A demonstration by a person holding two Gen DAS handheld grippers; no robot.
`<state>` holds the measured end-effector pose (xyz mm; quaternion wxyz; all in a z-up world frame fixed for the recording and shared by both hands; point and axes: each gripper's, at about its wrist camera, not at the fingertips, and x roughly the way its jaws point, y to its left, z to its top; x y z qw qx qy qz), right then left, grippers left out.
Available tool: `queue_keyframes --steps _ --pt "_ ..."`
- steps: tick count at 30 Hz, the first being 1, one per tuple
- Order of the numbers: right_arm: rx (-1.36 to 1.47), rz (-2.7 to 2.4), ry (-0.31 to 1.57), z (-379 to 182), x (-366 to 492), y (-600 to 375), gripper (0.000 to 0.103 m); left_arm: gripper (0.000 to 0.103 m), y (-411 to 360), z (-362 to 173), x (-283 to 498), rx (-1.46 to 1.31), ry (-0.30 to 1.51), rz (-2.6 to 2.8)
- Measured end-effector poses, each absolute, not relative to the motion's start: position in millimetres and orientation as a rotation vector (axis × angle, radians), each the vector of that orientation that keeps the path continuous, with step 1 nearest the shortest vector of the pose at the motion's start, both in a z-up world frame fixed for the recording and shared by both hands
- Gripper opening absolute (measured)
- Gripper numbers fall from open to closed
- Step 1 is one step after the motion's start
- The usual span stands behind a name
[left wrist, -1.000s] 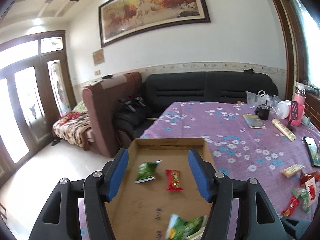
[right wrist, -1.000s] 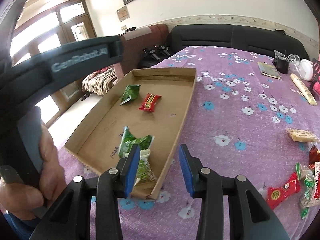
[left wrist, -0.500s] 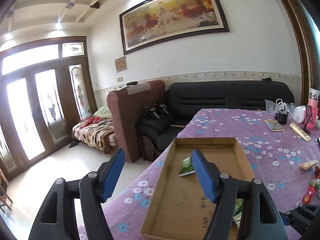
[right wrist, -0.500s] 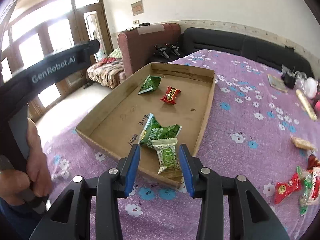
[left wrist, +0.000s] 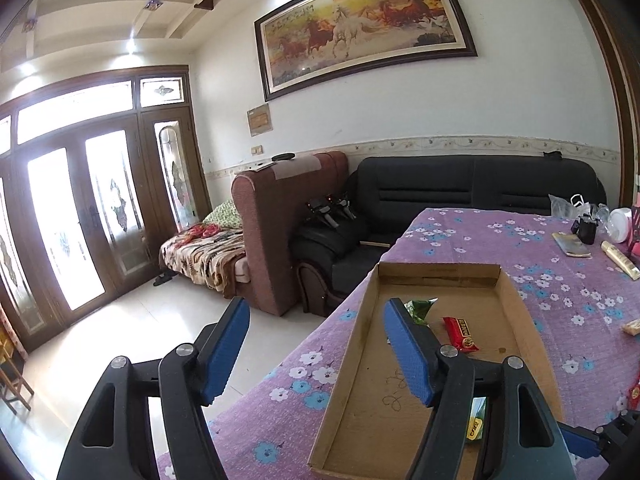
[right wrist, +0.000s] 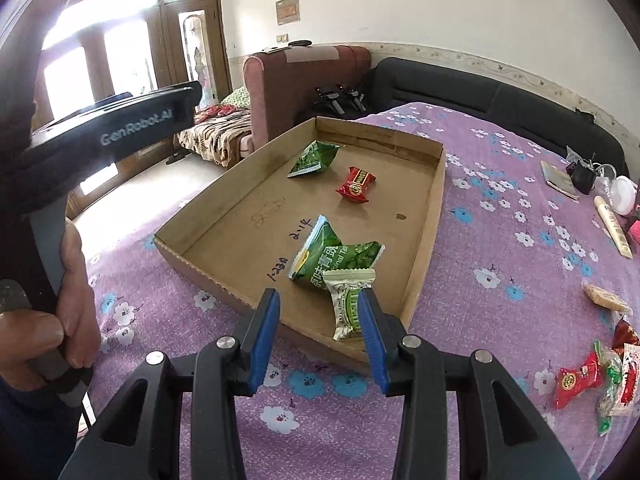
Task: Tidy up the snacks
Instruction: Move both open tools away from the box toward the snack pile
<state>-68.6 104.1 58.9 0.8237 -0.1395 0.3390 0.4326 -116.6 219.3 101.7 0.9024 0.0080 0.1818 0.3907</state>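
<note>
A shallow cardboard tray (right wrist: 424,240) lies on the purple flowered tablecloth. In it are a green packet (right wrist: 314,158) and a red candy (right wrist: 356,184) at the far end. A larger green packet (right wrist: 332,256) and a pale green packet (right wrist: 350,304) lie by the near right corner. My right gripper (right wrist: 318,332) hangs open above the tray's near wall, with the pale packet just beyond its right finger and untouched. My left gripper (left wrist: 316,344) is open and empty, straddling the tray's left wall (left wrist: 360,344). Its right finger hides part of the green packet (left wrist: 420,308).
Loose snacks (right wrist: 600,376) and a cracker (right wrist: 604,298) lie on the cloth to the right. A notebook (right wrist: 558,174), a tube (right wrist: 614,232) and cups stand at the far right. A hand (right wrist: 60,320) grips the left tool's handle. The table's left edge drops to the floor.
The left gripper has swung left, from over the tray's middle to its left wall, and its jaws stand slightly wider. The right gripper shifted left, so the pale packet is now by its right finger.
</note>
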Motion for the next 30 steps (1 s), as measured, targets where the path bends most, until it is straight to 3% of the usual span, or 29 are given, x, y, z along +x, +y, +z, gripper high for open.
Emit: queue_keyframes --steps 7,30 --pt "-0.289 0.900 0.730 56 -67 102 0.045 0.074 215 101 -109 0.039 0.378 0.827" --pt "-0.292 0.883 0.694 58 -70 95 0.045 0.074 207 99 -95 0.068 0.415 0.825"
